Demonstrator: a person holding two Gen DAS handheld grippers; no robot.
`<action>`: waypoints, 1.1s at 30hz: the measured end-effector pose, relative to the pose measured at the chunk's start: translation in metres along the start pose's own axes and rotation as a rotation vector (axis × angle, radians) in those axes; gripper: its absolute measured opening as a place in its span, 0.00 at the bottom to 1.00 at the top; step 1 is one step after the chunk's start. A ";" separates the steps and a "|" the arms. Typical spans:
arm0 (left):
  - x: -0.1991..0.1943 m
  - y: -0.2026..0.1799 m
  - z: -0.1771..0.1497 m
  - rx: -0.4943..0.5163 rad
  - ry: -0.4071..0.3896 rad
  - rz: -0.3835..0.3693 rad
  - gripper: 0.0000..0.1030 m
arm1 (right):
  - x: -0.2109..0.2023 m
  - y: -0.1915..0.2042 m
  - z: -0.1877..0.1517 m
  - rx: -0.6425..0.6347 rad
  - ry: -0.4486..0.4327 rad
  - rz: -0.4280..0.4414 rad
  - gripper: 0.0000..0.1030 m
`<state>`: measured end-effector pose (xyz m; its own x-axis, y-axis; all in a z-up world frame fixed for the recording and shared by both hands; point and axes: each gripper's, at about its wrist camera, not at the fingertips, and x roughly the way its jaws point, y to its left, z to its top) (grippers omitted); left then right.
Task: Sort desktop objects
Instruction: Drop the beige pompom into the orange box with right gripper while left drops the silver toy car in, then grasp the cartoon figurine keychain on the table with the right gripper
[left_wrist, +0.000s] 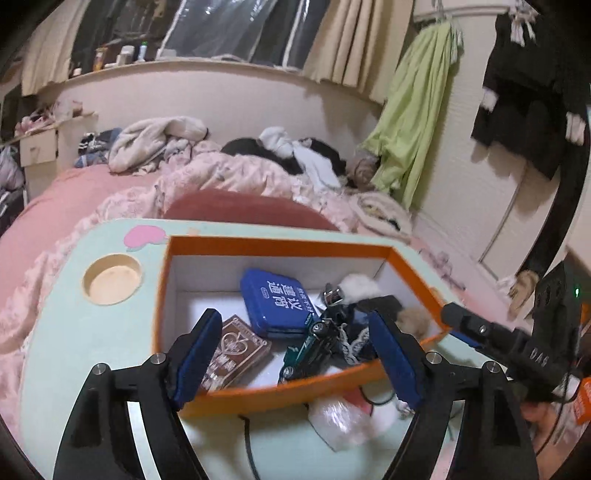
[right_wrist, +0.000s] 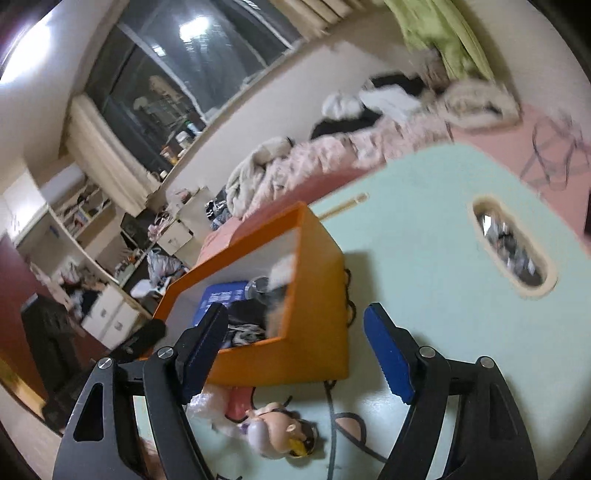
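Mint table (left_wrist: 92, 332) holds blue tin (left_wrist: 275, 301) bearing unreadable white script.

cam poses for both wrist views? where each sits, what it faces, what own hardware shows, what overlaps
Left wrist: on the left gripper, looking slightly down over the near wall into the orange box, bed behind. Own parts: both blue fingers, open; the right gripper enters from the right.
Right wrist: on the right gripper, rolled, facing the box's outer side and the mint table. Own parts: both fingers, open.
Shared: the box, blue tin, table, bed, window.
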<state>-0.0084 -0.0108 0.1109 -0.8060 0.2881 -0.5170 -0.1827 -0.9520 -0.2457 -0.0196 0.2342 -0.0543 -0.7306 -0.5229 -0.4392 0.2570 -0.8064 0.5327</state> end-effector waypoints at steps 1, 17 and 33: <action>-0.009 0.003 -0.011 -0.001 -0.004 0.005 0.79 | -0.005 0.011 0.003 -0.044 -0.010 -0.012 0.74; 0.008 0.016 -0.112 0.205 0.197 0.199 1.00 | 0.027 0.048 -0.076 -0.454 0.336 -0.309 0.99; -0.003 0.025 -0.111 0.188 0.184 0.206 1.00 | 0.055 0.033 -0.086 -0.447 0.318 -0.305 0.99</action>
<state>0.0518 -0.0242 0.0157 -0.7245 0.0850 -0.6840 -0.1410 -0.9897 0.0264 0.0031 0.1548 -0.1233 -0.6065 -0.2522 -0.7540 0.3563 -0.9340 0.0259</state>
